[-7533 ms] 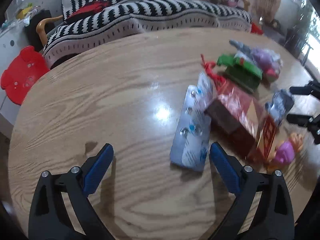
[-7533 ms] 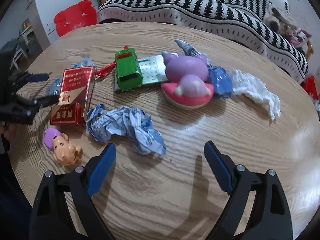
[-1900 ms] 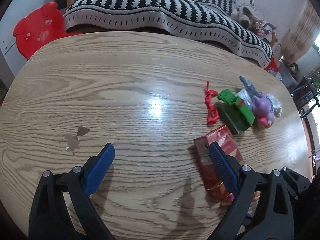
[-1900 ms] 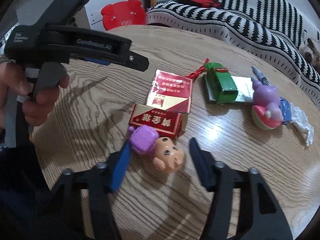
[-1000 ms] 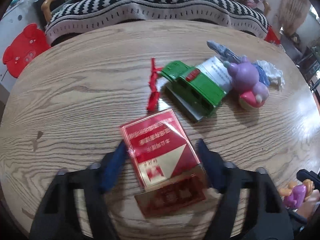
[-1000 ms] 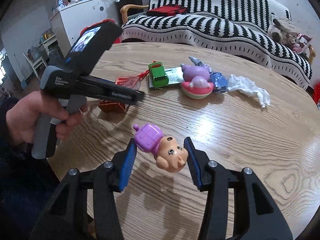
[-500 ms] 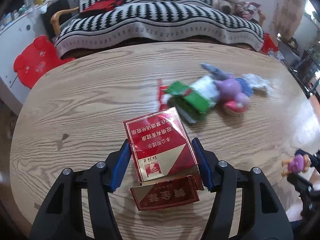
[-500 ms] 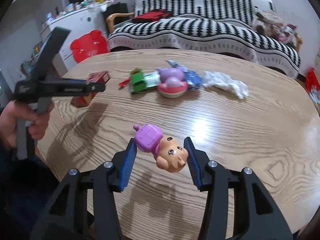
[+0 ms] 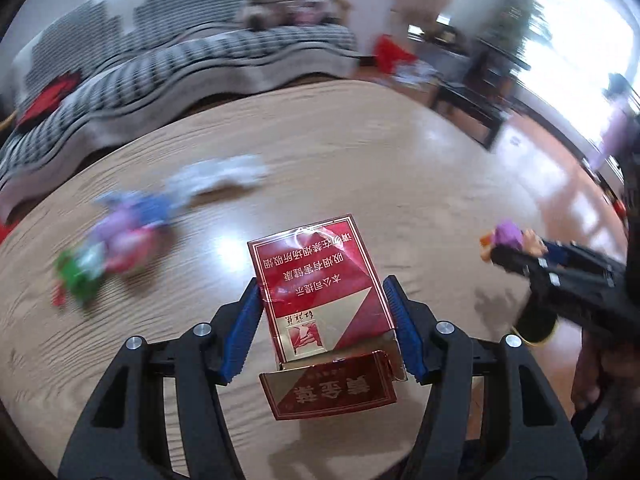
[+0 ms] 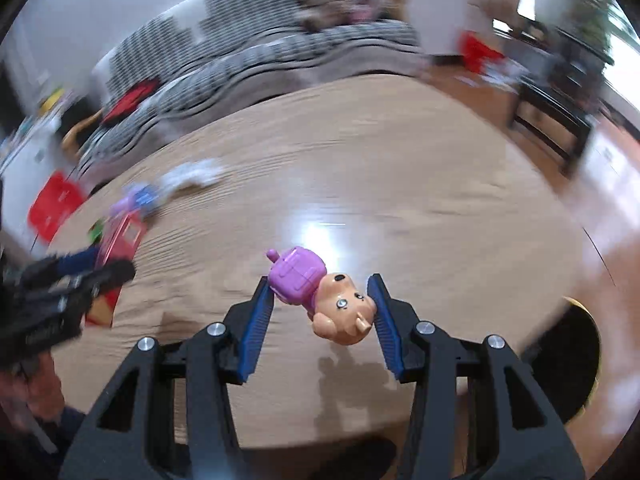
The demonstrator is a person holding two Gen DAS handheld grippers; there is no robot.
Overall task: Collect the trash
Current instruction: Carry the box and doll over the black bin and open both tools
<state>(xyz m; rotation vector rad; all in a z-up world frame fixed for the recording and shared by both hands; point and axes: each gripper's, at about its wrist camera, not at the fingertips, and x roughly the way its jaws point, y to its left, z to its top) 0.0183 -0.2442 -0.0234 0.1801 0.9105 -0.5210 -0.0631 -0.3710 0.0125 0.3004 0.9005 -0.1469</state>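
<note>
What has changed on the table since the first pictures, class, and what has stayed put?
The left gripper has taken hold of the red cigarette box and lifted it; the right gripper has picked up the pig toy. The crumpled blue wrapper and blister pack are gone. The white tissue stays on the table.

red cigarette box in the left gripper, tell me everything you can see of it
The red cigarette box is glossy card with gold edging and white Chinese print, a pale wedge and a small emblem near its lid end. Its flip lid hangs open toward the camera, showing gold characters. The left gripper has its jaws pressed on the pack's two long sides, holding it above the wooden table. Nothing else touches it. Its contents are out of sight.
</note>
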